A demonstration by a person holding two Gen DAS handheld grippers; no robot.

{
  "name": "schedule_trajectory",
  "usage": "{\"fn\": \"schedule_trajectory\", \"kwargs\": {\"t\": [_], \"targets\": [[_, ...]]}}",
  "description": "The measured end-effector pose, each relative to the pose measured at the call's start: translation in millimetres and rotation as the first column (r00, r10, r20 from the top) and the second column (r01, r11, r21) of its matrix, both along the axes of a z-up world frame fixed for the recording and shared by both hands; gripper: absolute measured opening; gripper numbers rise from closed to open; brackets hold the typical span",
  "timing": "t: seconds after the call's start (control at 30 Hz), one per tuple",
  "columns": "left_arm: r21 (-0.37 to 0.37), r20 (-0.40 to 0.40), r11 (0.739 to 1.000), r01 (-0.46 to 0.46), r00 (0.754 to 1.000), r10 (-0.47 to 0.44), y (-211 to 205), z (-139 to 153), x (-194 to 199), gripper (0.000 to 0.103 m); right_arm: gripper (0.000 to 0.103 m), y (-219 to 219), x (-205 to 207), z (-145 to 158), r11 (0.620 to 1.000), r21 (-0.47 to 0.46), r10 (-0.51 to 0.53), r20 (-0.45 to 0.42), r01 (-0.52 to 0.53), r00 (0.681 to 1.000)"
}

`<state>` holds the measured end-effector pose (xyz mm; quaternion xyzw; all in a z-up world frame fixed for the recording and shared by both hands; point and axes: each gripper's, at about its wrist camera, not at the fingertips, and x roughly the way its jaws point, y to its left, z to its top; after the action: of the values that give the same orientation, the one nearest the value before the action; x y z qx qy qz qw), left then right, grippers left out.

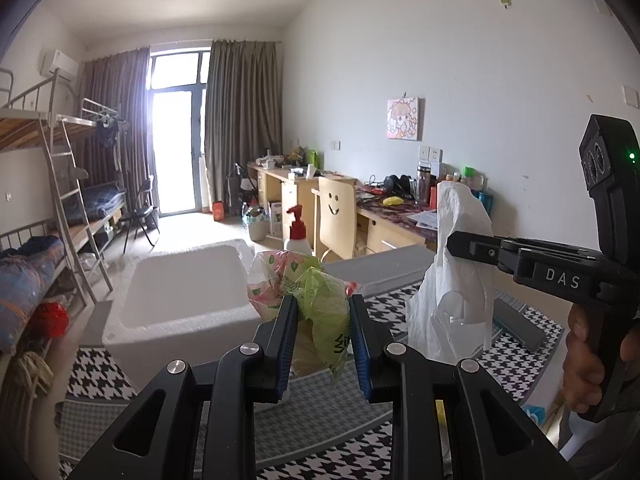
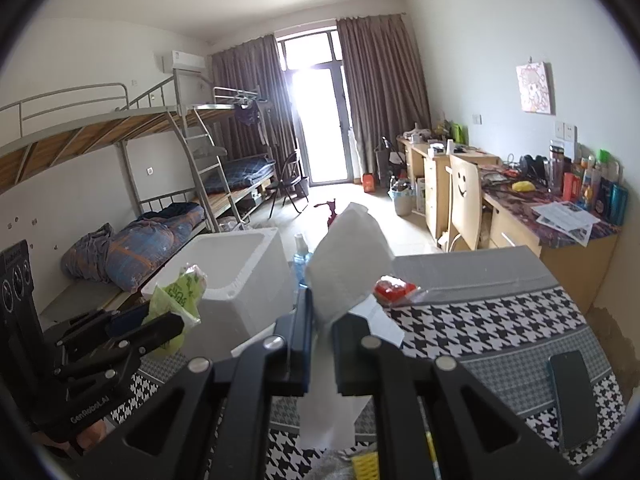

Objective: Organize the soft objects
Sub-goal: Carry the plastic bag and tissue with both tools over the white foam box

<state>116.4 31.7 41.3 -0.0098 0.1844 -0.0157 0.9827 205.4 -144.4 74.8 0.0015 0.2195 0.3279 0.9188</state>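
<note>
A crumpled green plastic bag (image 1: 320,312) is pinched between the blue pads of the left tool (image 1: 322,336), held above a worktop (image 2: 500,332) covered in black-and-white houndstooth cloth. Just to its right, the right tool (image 2: 320,344) is clamped tight on a white paper towel (image 2: 348,268) that hangs from it. A white foam box (image 1: 188,284) sits just behind the bag, near a dark phone (image 2: 574,396) lying on the cloth.
</note>
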Motion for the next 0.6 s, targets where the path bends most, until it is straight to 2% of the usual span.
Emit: {"fn": "schedule_trajectory", "kwargs": {"t": [0.3, 0.6], "targets": [[0.002, 0.025, 1.000, -0.031, 0.999, 0.031, 12, 12, 6, 0.028, 0.011, 15, 8, 15, 1.000, -0.007, 0.025, 0.024, -0.025, 0.999], [0.004, 0.019, 0.995, -0.098, 0.995, 0.097, 29, 16, 11, 0.028, 0.011, 32, 15, 27, 0.997, -0.027, 0.077, 0.024, -0.077, 0.997]]}}
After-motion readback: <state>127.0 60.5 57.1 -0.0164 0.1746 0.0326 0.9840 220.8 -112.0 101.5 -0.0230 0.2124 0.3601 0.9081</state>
